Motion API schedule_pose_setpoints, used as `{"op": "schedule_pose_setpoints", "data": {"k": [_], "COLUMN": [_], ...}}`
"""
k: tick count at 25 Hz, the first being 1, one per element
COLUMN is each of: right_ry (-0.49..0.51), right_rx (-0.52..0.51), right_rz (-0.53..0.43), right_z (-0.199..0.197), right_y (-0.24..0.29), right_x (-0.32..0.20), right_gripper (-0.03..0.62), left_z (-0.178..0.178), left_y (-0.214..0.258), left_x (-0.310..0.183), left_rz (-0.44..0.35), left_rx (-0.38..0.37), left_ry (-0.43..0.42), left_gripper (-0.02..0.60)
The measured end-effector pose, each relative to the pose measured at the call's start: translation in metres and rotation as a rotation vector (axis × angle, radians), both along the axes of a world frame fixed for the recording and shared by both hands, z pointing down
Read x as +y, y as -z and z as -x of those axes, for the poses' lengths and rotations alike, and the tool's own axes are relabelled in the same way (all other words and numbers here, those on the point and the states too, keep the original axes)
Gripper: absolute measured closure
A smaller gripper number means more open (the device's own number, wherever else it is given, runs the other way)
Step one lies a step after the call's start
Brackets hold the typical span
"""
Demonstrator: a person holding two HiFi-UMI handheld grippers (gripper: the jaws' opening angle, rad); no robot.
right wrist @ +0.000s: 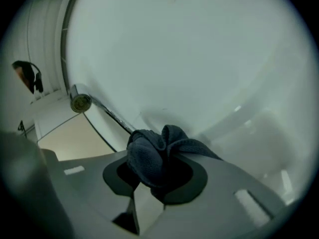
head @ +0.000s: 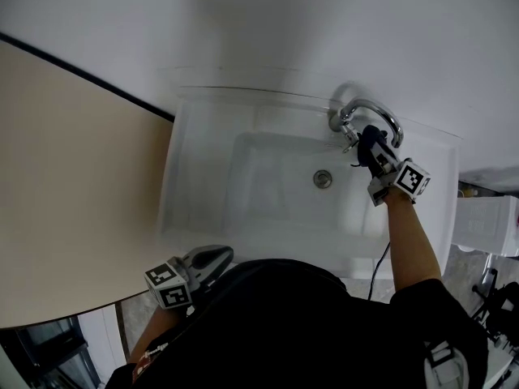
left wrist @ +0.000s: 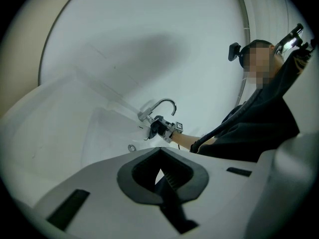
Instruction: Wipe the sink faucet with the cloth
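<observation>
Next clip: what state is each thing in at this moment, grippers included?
Right gripper: shut on the cloth, at the faucet.
Cloth: bunched in those jaws, seemingly touching the faucet.
Faucet: no water seen running.
Left gripper: shut, empty, near the sink's front edge.
Sink: basin bare but for its drain.

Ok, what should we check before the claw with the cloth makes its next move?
1. The right claw grips the cloth: ok, it is bunched between the jaws.
2. The right claw is at the faucet: ok, right beside it.
3. The cloth touches the faucet: cannot tell.
4. The left claw is out of the way: ok, shut and empty, by the front of the sink.
</observation>
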State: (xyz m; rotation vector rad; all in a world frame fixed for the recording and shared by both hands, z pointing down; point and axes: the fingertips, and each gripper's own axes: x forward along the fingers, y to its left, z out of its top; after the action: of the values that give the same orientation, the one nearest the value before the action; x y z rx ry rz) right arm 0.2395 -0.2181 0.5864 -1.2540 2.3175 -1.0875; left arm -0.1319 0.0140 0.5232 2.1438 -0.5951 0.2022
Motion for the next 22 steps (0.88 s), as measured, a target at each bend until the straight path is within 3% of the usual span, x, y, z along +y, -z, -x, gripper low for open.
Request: {"op": "schedule_pose_setpoints", "data": {"k": [4,10,14,19,22], "right_ry": [0.102,0.099,0.202,0.245,0.3], "right_rx": [0.226,0.378,0.557,0.608,0.544], "right_rz": [-0.054,-0.105,-0.094,0.047,0.083], "right_z": [0.029,0.048,0.047,0.02,0.043], "right_y": [0.009,0.012,0.004,-0.025,-0.04], "right_x": [-0.022,-0.034,-0.022,0.024,0.058], "right_gripper": [0.508,0.508,0.51,0.51,0.51], "left_z": [-0.002,-0.005,-0.008,-0.004,0.0], "left_y": [-0.001,0.003,0.001,0.002,0.003], "left_x": [0.003,0.006,0.007,0.012,0.01], "left_rz": [-0.019,0.001,-0.009,-0.024,-0.02], "left_rx": [-0.015,-0.032,-0.019,-0.004,0.013], "left_ry": [-0.006,-0.002,-0.014,0.0,0.016], "left_gripper": [0.581,0.583,0.581,0.581,0.581]}}
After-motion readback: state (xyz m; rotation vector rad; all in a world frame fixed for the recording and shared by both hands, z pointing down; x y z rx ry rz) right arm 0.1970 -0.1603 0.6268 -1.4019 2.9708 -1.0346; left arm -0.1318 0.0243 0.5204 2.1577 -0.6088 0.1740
